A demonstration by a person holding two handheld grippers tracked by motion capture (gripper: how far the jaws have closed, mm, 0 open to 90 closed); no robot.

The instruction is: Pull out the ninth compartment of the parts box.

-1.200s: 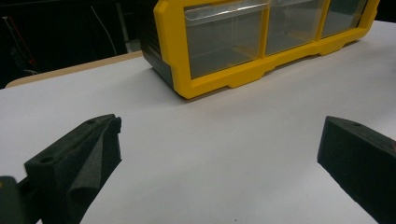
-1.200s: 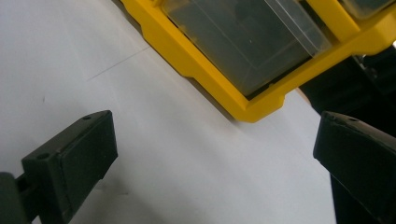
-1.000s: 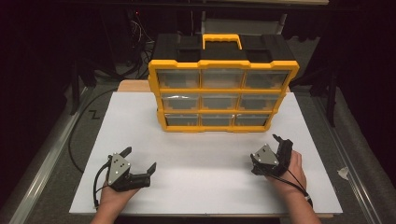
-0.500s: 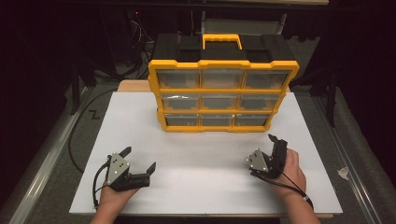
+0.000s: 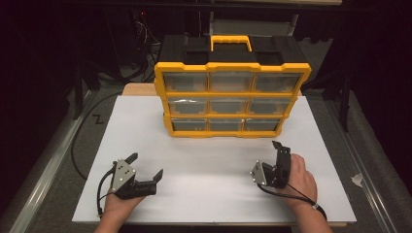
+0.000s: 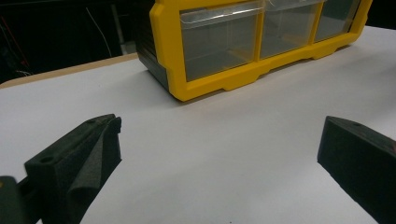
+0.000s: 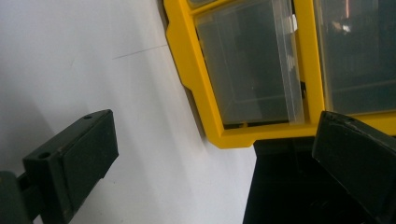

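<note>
White board (image 5: 214,160) is laid over the bench, with dark surroundings and cables seen beyond its edges. At about 7 o'clock on the board, the left gripper (image 5: 145,166) is held low in a hand (image 5: 119,206); its fingers are spread wide apart and nothing is gripped between them. In the left gripper view, bare white surface is seen between the two black pads (image 6: 79,163), and the bottom-left corner of the drawer box is seen at 12 o'clock. The yellow drawer box (image 5: 232,99), with three rows of three clear drawers and a black top with a yellow handle (image 5: 231,42), is stood upright at 12 o'clock on the board, well apart from both grippers. At about 5 o'clock, the right gripper (image 5: 276,160) is held turned on its side, fingers wide open and empty. In the right gripper view, a bottom corner drawer (image 7: 247,70) is framed between them.
</note>
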